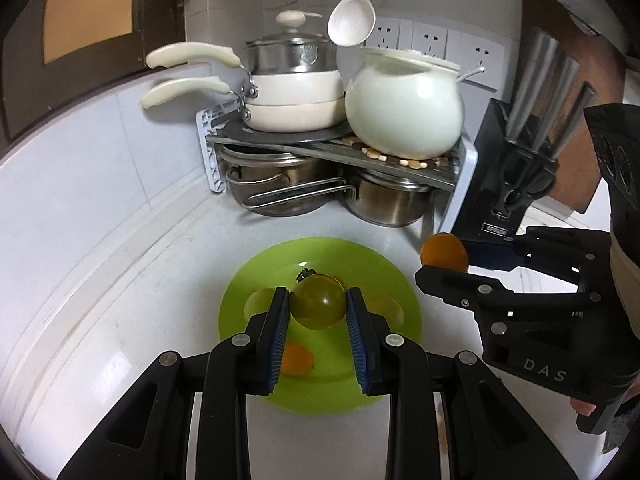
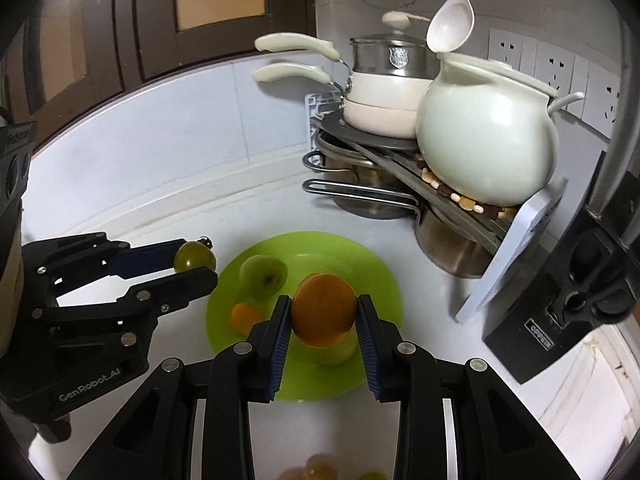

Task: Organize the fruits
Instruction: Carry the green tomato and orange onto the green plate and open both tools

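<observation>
A lime-green plate (image 1: 384, 276) lies on the white counter; it also shows in the right wrist view (image 2: 372, 264). My left gripper (image 1: 318, 304) is shut on a green tomato (image 1: 317, 301) and holds it above the plate; the same gripper (image 2: 196, 266) and tomato (image 2: 195, 257) show at the plate's left in the right wrist view. My right gripper (image 2: 324, 312) is shut on an orange fruit (image 2: 323, 310) above the plate, and also shows in the left wrist view (image 1: 444, 262) with its fruit (image 1: 444, 255). On the plate lie a green fruit (image 2: 263, 276) and a small orange one (image 2: 245, 317).
A corner rack (image 1: 332, 148) holds white pans (image 1: 294, 100) and a white pot (image 1: 404, 108), with steel pots (image 1: 276, 188) beneath. A black knife block (image 1: 508, 184) stands to the right. A white spoon (image 1: 352, 12) hangs above. More fruit (image 2: 316, 472) lies blurred at the near counter edge.
</observation>
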